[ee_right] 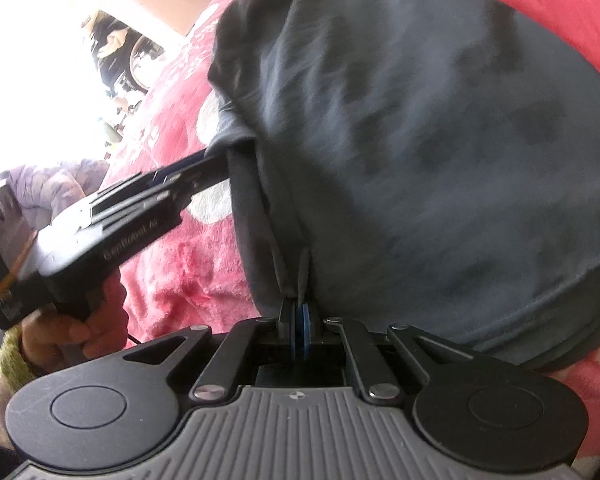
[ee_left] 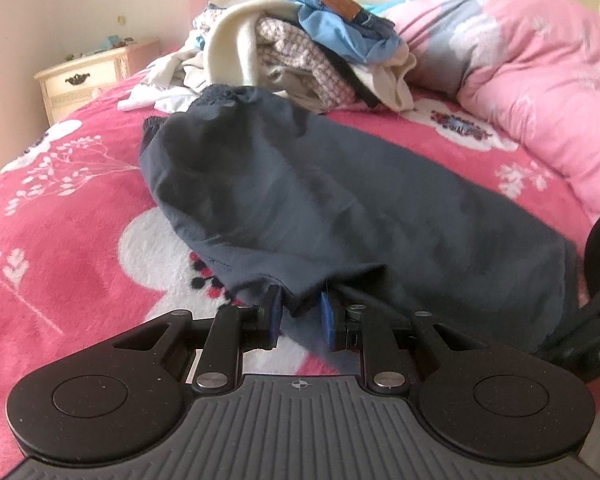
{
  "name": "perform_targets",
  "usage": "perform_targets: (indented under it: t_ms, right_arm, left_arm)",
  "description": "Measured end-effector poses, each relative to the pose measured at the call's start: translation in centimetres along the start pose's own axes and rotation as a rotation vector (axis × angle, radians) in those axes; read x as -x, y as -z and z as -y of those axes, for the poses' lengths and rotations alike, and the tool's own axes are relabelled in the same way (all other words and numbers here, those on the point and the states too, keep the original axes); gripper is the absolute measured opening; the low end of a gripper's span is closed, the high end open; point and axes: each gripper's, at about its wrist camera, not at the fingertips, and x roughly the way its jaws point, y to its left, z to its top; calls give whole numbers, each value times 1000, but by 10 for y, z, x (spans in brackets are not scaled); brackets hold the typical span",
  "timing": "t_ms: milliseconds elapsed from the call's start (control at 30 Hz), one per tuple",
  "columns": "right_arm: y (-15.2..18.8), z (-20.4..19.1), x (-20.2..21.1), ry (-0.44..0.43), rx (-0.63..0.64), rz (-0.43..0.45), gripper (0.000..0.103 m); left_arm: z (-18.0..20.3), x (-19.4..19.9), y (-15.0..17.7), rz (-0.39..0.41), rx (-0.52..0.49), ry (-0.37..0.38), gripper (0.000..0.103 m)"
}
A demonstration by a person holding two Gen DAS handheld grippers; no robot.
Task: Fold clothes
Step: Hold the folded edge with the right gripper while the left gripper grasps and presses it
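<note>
Dark garment (ee_left: 340, 208) hem pinched (both ends) between each gripper's fingers (ee_right: 305, 320).

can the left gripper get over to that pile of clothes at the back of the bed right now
Probably not as things stand. The left gripper has its fingers closed on the hem of the dark garment, which lies between it and the clothes pile. It would have to let go first; the path over the bed looks otherwise free.

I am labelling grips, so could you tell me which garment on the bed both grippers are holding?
The dark navy garment, spread flat apart from the pile.
</note>
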Motion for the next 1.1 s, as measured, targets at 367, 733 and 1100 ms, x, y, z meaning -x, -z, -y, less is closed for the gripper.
perform_targets:
  t_ms: [367,733,1100]
  right_arm:
    - [6,-28,3,76,195,19,25]
    - [17,-57,18,93,335,15,38]
    - [35,-75,17,134,423,-1,57]
  left_arm:
    - [-18,-29,-10,-87,279,114,20]
    - [-30,-26,-12,-103,422,172,20]
    - [-32,-39,-12,-119,513,179,20]
